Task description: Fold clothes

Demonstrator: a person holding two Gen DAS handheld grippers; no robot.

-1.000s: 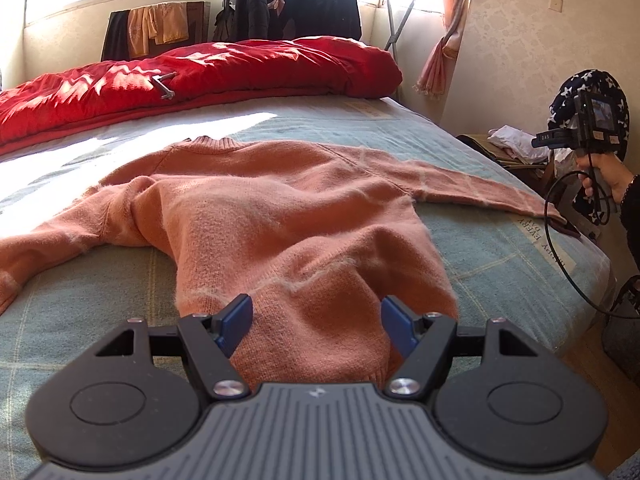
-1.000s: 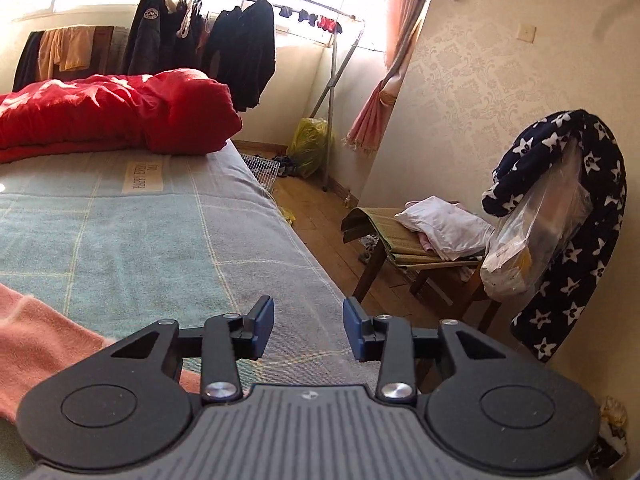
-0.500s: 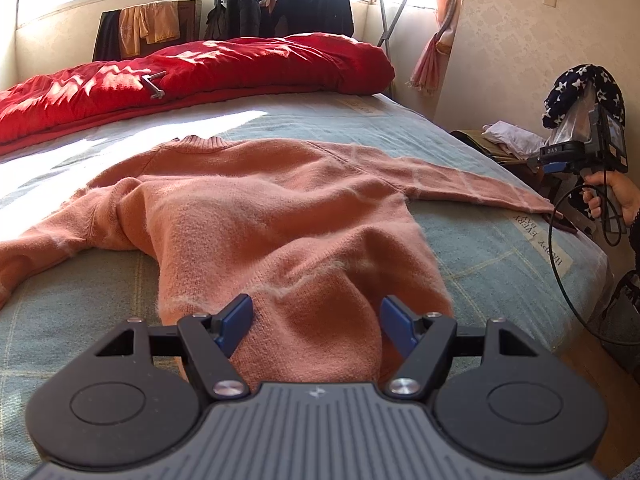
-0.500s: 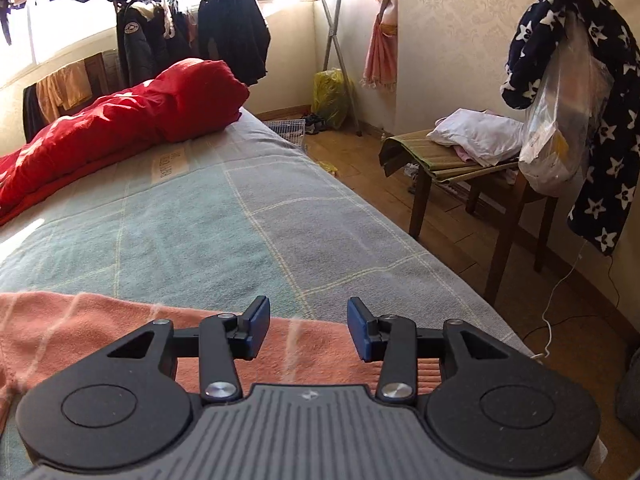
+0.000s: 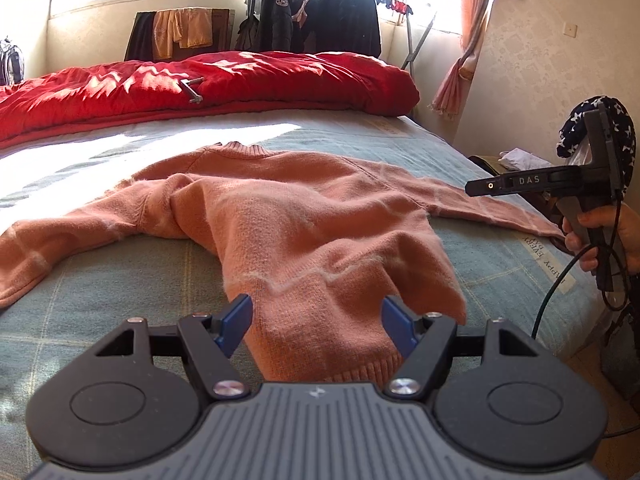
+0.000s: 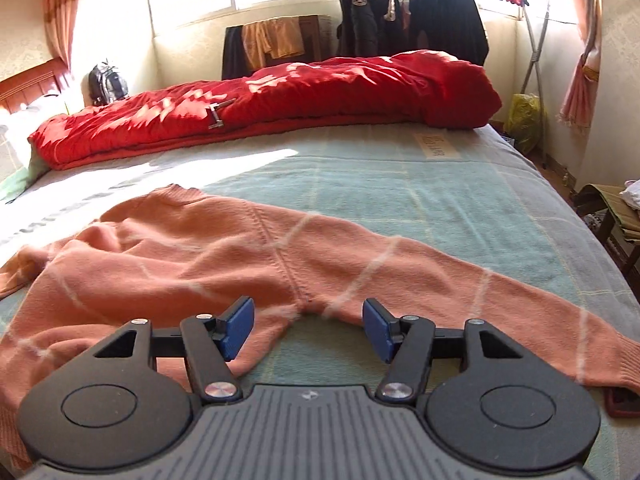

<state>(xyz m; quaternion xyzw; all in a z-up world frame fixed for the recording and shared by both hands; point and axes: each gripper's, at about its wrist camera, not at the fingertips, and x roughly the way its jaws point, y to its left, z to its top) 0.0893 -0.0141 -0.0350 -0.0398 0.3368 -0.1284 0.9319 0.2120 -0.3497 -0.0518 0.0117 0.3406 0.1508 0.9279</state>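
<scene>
Sweater (image 5: 304,224) lies spread on bed (image 6: 440,176), soft, light, floppy knit. I'd pinch hem or armpit seam. Left gripper (image 5: 316,320) and right gripper (image 6: 308,322) both spread, empty.

The right gripper (image 6: 308,322) is swinging round from the room's side wall toward the bed, so its camera is now looking across the salmon sweater (image 6: 168,256), with the armpit seam sitting between its spread fingers (a second ago only floor and a stool were ahead). In the left wrist view, that gripper (image 5: 486,187) is closing in over the sleeve (image 5: 492,208).
</scene>
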